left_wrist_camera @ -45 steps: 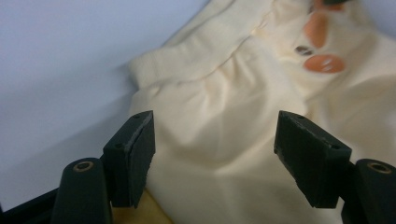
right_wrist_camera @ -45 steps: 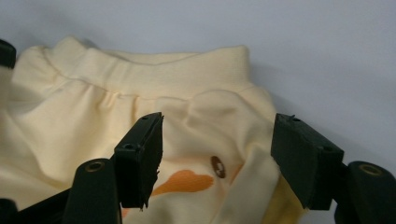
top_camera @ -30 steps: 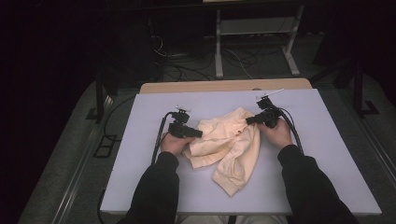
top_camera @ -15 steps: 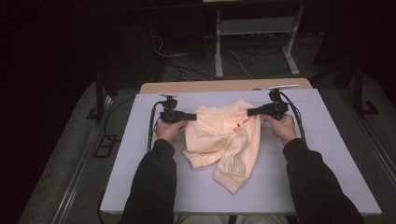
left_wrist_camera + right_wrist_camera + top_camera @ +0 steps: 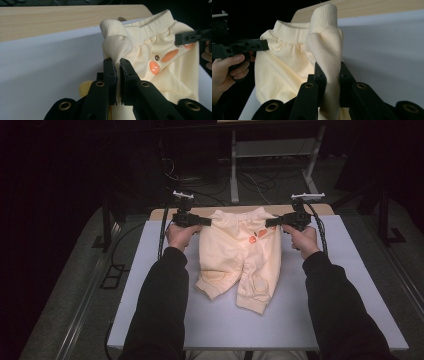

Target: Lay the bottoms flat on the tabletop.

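From above, the small yellow pants (image 5: pixel 239 255) hang over the grey table (image 5: pixel 150 285), stretched between the left gripper (image 5: pixel 207 222) and the right gripper (image 5: pixel 270 223). Each pinches one end of the waistband.

In the left gripper view, the jaws squeeze a bunch of cloth.

In the right gripper view, the jaws clamp a thick fold.

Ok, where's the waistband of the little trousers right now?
In the high view the waistband is stretched across the far side of the table, between the left gripper and the right gripper, each pinching one corner.
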A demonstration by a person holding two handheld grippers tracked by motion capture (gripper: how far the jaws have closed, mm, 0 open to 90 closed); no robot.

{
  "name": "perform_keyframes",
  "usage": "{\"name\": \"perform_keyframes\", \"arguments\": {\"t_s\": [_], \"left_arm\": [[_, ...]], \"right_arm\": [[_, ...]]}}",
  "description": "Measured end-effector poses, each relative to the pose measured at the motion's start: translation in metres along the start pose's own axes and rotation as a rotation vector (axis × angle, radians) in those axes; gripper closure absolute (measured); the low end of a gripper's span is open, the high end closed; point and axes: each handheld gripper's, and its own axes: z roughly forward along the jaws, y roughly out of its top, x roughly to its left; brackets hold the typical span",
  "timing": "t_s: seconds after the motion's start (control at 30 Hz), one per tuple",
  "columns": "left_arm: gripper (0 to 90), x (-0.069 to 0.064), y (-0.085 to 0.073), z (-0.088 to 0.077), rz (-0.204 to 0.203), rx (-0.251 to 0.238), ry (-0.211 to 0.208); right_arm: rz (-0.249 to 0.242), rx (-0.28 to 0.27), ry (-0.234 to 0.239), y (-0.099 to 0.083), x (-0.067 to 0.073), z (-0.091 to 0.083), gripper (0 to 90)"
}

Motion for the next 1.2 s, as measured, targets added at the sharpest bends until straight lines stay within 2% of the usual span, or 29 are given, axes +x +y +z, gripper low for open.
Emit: {"name": "perform_keyframes", "arguments": {"t_s": [0.07, 0.23, 0.43, 0.5, 0.57, 0.6, 0.63, 0.7, 0.77, 0.83, 0.93, 1.0, 1.07, 1.13, 1.2], "left_arm": [[83.7, 0.000, -0.001, 0.006, 0.020, 0.022, 0.035], [83.7, 0.003, 0.004, 0.005, 0.022, -0.005, 0.045], [83.6, 0.000, 0.009, 0.001, 0.029, -0.027, 0.070], [83.4, -0.001, 0.008, 0.002, 0.037, -0.022, 0.098], [82.5, -0.005, 0.006, 0.003, 0.081, -0.024, 0.181], [76.1, -0.007, 0.004, 0.004, 0.099, -0.035, 0.216], [67.5, -0.009, 0.002, 0.004, 0.113, -0.052, 0.228], [51.3, -0.012, -0.004, 0.006, 0.139, -0.073, 0.213], [37.0, -0.014, -0.010, 0.009, 0.153, -0.063, 0.205], [28.1, -0.016, -0.015, 0.010, 0.155, -0.060, 0.200], [14.4, -0.016, -0.021, 0.010, 0.139, -0.067, 0.155], [7.6, -0.016, -0.024, 0.010, 0.124, -0.058, 0.123], [0.0, -0.016, -0.028, 0.010, 0.119, -0.056, 0.118], [0.0, -0.016, -0.032, 0.008, 0.121, -0.068, 0.133], [0.0, -0.015, -0.035, 0.005, 0.114, -0.077, 0.124]], "right_arm": [[0.012, 0.009, -0.011, 0.000, -0.004, 0.005, 80.2], [0.031, -0.003, -0.030, 0.004, -0.010, 0.008, 80.1], [-0.004, -0.003, -0.073, 0.016, 0.001, 0.009, 79.8], [-0.017, 0.007, -0.084, 0.017, 0.004, 0.011, 79.5], [-0.035, 0.004, -0.118, 0.016, 0.005, 0.013, 75.9], [-0.041, -0.001, -0.146, 0.016, 0.005, 0.014, 66.7], [-0.044, -0.013, -0.193, 0.014, 0.005, 0.014, 58.5], [-0.068, -0.041, -0.236, 0.009, 0.006, 0.014, 49.6], [-0.090, -0.046, -0.222, 0.005, 0.006, 0.013, 38.0], [-0.106, -0.044, -0.223, 0.002, 0.006, 0.012, 32.2], [-0.129, -0.042, -0.209, -0.003, 0.008, 0.010, 18.5], [-0.139, -0.038, -0.208, -0.005, 0.009, 0.009, 13.9], [-0.158, -0.041, -0.202, -0.009, 0.011, 0.007, 12.8], [-0.180, -0.048, -0.196, -0.013, 0.013, 0.005, 9.0], [-0.195, -0.038, -0.193, -0.016, 0.015, 0.005, 4.2]]}}
